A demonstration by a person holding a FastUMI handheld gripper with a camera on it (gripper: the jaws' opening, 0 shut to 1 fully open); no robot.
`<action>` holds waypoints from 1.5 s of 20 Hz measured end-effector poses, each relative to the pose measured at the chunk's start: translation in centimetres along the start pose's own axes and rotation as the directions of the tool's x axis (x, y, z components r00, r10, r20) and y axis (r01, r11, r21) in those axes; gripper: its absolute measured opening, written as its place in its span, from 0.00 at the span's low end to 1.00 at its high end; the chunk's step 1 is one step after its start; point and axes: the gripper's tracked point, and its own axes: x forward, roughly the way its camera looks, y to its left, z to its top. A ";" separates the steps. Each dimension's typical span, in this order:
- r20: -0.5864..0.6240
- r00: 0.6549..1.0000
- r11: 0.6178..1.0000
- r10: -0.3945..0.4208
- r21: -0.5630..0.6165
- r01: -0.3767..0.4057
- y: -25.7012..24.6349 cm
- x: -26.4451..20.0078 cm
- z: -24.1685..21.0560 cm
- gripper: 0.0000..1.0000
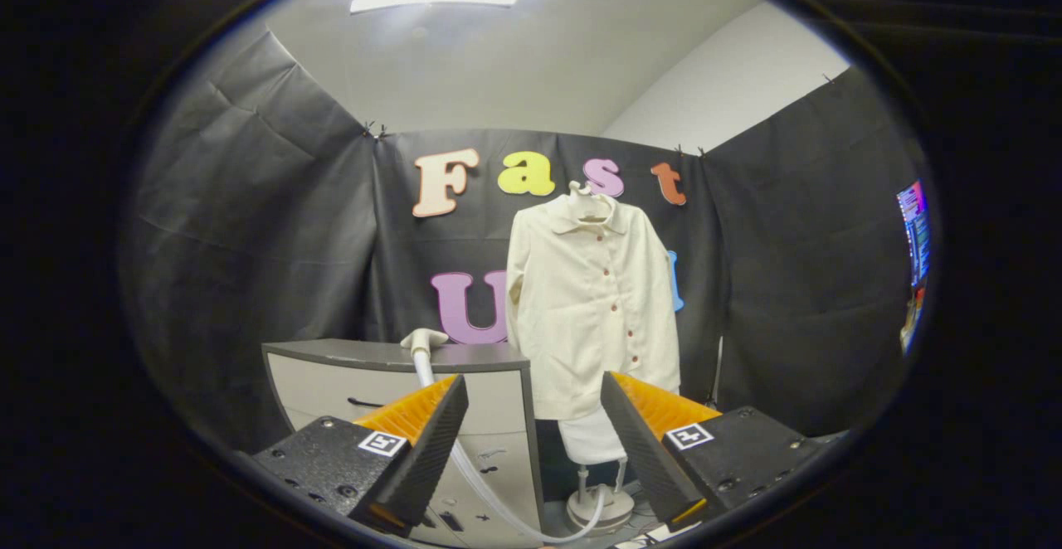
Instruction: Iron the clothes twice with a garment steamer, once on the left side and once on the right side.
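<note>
Your claw (pixel 535 441) hangs open and empty, fingers well apart. At 11 o'clock beyond the left finger, the steamer head (pixel 423 339) rests on a grey cabinet (pixel 365 383), its hose (pixel 489 483) trailing down. At 12 o'clock, the cream shirt (pixel 591 308) hangs buttoned on its stand (pixel 599 507).

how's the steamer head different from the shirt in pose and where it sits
The steamer head lies on the grey cabinet, hose trailing down; the shirt hangs upright on a hanger beside the cabinet. The head is small, the shirt large. Both are off-white, beyond the open tongs.
</note>
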 end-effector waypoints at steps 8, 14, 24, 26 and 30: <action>-0.061 0.991 0.992 0.123 0.003 -0.123 4.9 7.1 1.7 0.98; -0.150 0.962 0.968 0.228 -0.074 -0.241 10.3 14.3 0.9 0.96; -0.329 0.919 0.946 0.217 -0.162 -0.281 15.4 29.4 -6.8 0.97; -0.393 0.897 0.949 0.201 -0.148 -0.277 15.7 31.7 -8.5 0.97; -0.461 0.847 0.948 0.264 -0.038 -0.316 18.2 34.8 -9.1 0.91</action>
